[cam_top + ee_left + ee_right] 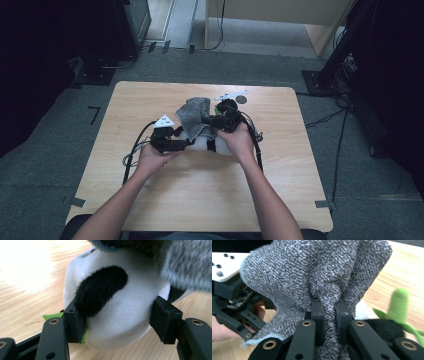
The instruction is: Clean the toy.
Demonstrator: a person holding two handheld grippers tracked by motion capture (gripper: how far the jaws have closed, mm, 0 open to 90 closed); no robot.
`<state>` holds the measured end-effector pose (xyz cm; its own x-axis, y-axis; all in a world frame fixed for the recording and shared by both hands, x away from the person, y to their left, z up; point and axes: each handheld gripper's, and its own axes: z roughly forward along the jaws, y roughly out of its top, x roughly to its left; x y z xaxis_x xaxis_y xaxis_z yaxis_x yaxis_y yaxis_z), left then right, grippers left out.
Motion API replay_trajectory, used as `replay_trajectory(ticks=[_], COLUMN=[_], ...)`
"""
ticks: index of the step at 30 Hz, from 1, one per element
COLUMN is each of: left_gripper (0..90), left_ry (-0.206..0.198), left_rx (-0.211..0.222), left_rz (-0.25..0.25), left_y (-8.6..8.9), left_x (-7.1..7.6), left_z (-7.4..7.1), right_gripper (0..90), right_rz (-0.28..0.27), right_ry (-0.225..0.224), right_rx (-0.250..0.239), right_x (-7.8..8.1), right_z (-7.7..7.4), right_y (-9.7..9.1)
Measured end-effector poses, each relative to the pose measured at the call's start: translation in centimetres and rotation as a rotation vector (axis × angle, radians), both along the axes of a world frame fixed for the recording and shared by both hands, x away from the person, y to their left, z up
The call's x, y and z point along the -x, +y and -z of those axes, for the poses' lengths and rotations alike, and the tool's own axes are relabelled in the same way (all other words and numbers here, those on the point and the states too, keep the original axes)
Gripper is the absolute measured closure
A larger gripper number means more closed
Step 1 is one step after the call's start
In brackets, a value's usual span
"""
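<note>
Wooden table [150, 200] under white-and-black plush panda [120, 312], grey cloth [312, 272] overhead

Lab – black equipment stands [345, 47], floor cables [325, 119], carpet.

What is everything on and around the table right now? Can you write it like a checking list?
Surface: light wooden table, mostly bare.
Job's things: black-and-white plush toy with green parts lying on the table; grey knitted cloth draped over it.
Clutter: small dark round thing near the far edge; too small to identify.
Grippers: left gripper has its jaws on either side of the plush toy, the left-hand pad touching it, the other slightly off. Right gripper is shut on a fold of the grey knitted cloth.
Cables: black cables trail from both grippers; more lie on the floor at the right.
Surroundings: grey carpet floor, dark stands, wooden furniture behind.
</note>
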<state>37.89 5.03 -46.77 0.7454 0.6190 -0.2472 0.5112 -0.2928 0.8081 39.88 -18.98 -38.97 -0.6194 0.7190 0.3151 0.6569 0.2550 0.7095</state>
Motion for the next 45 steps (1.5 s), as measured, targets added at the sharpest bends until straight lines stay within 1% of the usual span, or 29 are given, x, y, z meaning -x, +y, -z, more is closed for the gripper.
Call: replay_trajectory(ticks=[1, 3, 5, 7, 9, 11, 13, 15, 18, 25, 28, 30, 31, 32, 33, 34, 35, 38, 42, 44, 45], left_gripper=[36.9, 36.7, 36.7, 36.9, 37.0, 37.0, 37.0, 37.1, 37.1, 37.2, 37.2, 37.3, 37.6, 38.0, 38.7, 39.4, 39.9, 42.5, 42.8, 42.7, 42.7], left_ry=[-0.002, -0.004, -0.009, -0.012, -0.016, -0.017, -0.011, -0.009, -0.009, -0.004, -0.003, -0.005, -0.006, -0.004, -0.005, -0.005, -0.003, 0.002, 0.003, -0.002, -0.005], left_rx=[0.001, 0.003, 0.002, 0.0, -0.008, -0.012, -0.01, -0.007, -0.005, -0.003, -0.001, -0.001, -0.001, 0.001, 0.001, 0.0, 0.0, 0.003, 0.003, -0.001, -0.004], left_rz=[0.0, 0.0, 0.004, 0.004, 0.006, 0.004, 0.004, 0.004, 0.003, 0.006, 0.004, 0.004, 0.003, 0.002, 0.004, 0.007, 0.008, 0.008, 0.005, 0.004, 0.003], left_y=[0.0, 0.0, -0.1, -0.3, -0.4, -0.5, -0.4, -0.4, -0.5, -0.5, -0.6, -0.6, -0.6, -0.6, -0.6, -0.6, -0.6, -0.6, -0.6, -0.6, -0.6], left_x=[0.0, 0.0, 0.0, 0.0, 0.0, 0.0, 0.0, 0.0, -0.1, -0.1, -0.1, -0.2, -0.2, -0.1, -0.1, -0.1, -0.1, -0.2, -0.2, -0.2, -0.2], left_z=[0.0, 0.1, 0.1, 0.2, 0.1, 0.1, 0.1, 0.1, 0.1, 0.0, 0.0, 0.0, 0.0, 0.0, -0.1, -0.1, -0.1, -0.2, -0.3, -0.3, -0.3], right_gripper=[81.4, 81.3, 81.4, 81.4, 81.4, 81.4, 81.4, 81.5, 81.6, 81.6, 81.5, 81.5, 81.5, 81.6, 81.6, 81.7, 81.7, 81.7, 81.6, 81.6, 81.6], right_rz=[0.003, 0.017, 0.024, 0.04, 0.05, 0.059, 0.078, 0.099, 0.114, 0.124, 0.146, 0.166, 0.179, 0.192, 0.196, 0.191, 0.181, 0.124, 0.028, -0.013, -0.029], right_ry=[0.001, 0.005, -0.012, -0.012, -0.017, -0.024, -0.027, -0.031, -0.032, -0.055, -0.073, -0.086, -0.09, -0.092, -0.095, -0.093, -0.097, -0.101, -0.091, -0.077, -0.062], right_rx=[0.005, 0.0, -0.007, -0.028, -0.03, -0.021, -0.014, -0.014, -0.016, 0.004, 0.025, 0.029, 0.028, 0.017, -0.01, -0.04, -0.06, -0.08, -0.09, -0.082, -0.067], right_x=[0.0, 0.1, 0.3, 0.5, 0.8, 0.9, 1.0, 1.2, 1.5, 2.5, 2.8, 3.1, 3.2, 3.3, 3.4, 3.4, 3.5, 3.5, 3.2, 3.1, 3.0], right_z=[0.0, 0.1, 0.1, 0.0, 0.0, -0.2, -0.4, -0.7, -1.0, -1.9, -2.5, -3.0, -3.3, -3.6, -3.9, -4.3, -4.6, -5.0, -4.7, -4.3, -3.9], right_y=[-0.3, -1.2, -2.2, -3.1, -3.8, -4.4, -5.2, -6.2, -7.7, -9.3, -10.1, -10.7, -11.0, -11.3, -11.5, -11.4, -11.1, -8.9, -4.5, -2.3, -1.3])
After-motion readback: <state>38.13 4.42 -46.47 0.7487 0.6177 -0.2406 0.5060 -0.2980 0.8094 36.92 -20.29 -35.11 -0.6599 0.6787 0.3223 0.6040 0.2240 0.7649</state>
